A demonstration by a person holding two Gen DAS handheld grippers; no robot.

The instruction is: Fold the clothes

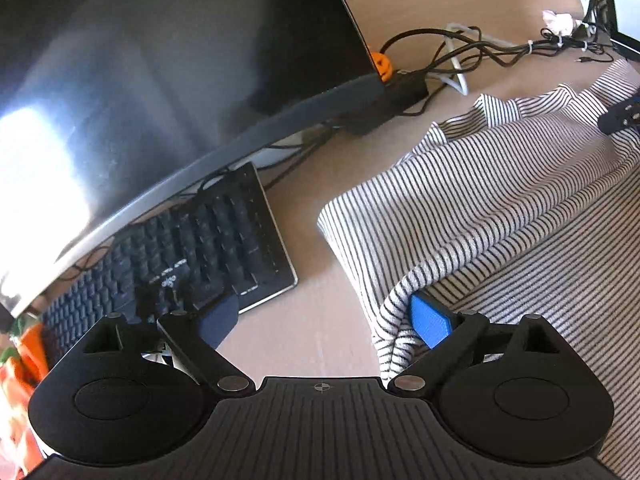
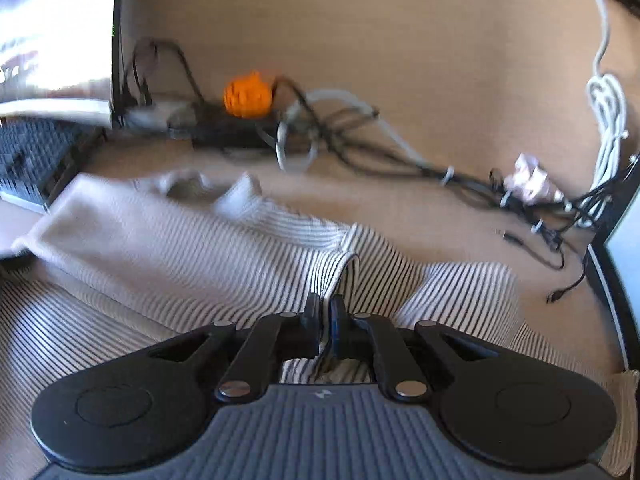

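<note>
A black-and-white striped garment [image 1: 500, 208] lies on the tan desk, partly folded over itself. My left gripper [image 1: 324, 320] is open; its right blue finger [image 1: 430, 320] is tucked under the garment's near left edge, its left finger [image 1: 218, 320] is over bare desk. In the right wrist view the same striped garment [image 2: 224, 252] spreads across the desk. My right gripper [image 2: 325, 314] is shut on a fold of the garment's edge. The right gripper also shows at the far right of the left wrist view [image 1: 622, 114].
A large dark monitor [image 1: 160, 80] and a black keyboard [image 1: 192, 256] stand left of the garment. An orange pumpkin figure [image 2: 246, 94], a black power strip [image 2: 228, 132] and tangled cables [image 2: 400, 152] lie behind it. Another screen's edge [image 2: 616, 264] is at right.
</note>
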